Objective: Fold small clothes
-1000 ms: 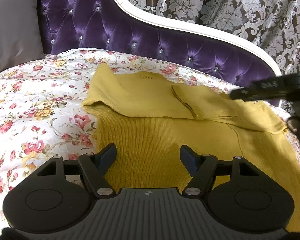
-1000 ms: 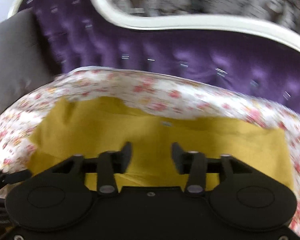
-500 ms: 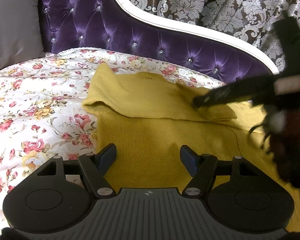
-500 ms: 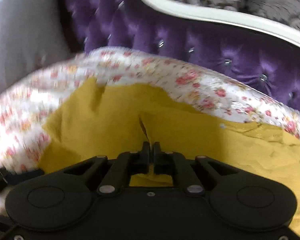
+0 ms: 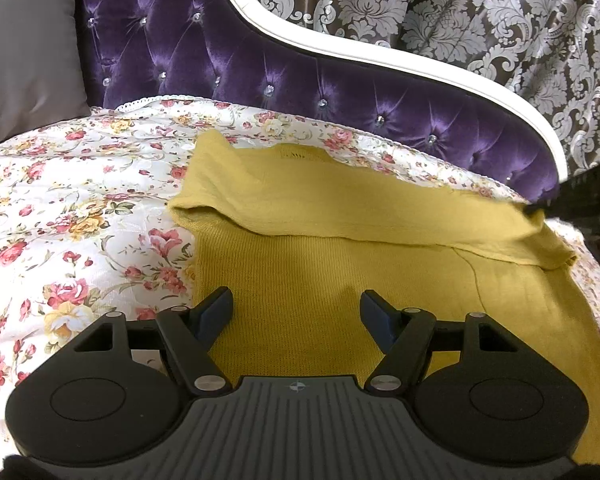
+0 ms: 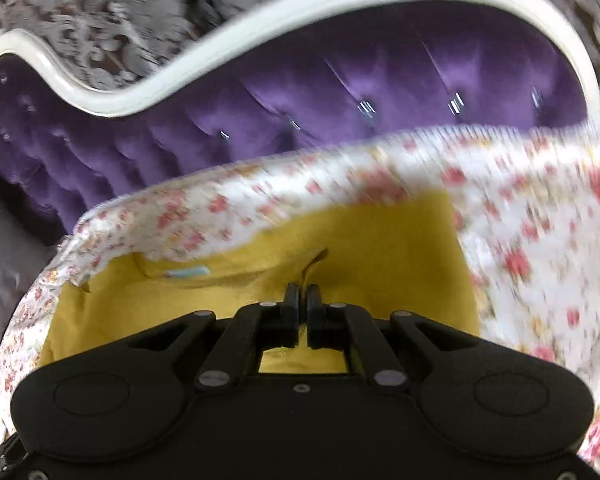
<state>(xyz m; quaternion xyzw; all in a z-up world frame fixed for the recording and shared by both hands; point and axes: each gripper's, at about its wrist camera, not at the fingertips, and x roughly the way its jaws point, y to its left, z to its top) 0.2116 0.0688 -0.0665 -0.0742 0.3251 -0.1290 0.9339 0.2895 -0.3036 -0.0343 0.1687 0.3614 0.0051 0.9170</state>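
The yellow sweater (image 5: 340, 280) lay across the flowered bedspread (image 5: 80, 220), long axis along the headboard edge; the right gripper (image 6: 303, 300) pinched its right-hand end; the left gripper (image 5: 296, 312) hung wide apart, empty, over the near hem.

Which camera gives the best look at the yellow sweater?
The left wrist view: it is sharp and shows the yellow sweater spread on the floral bedspread, its top part folded over. The right wrist view is motion-blurred and shows only a section of it, pinched in the shut right gripper.
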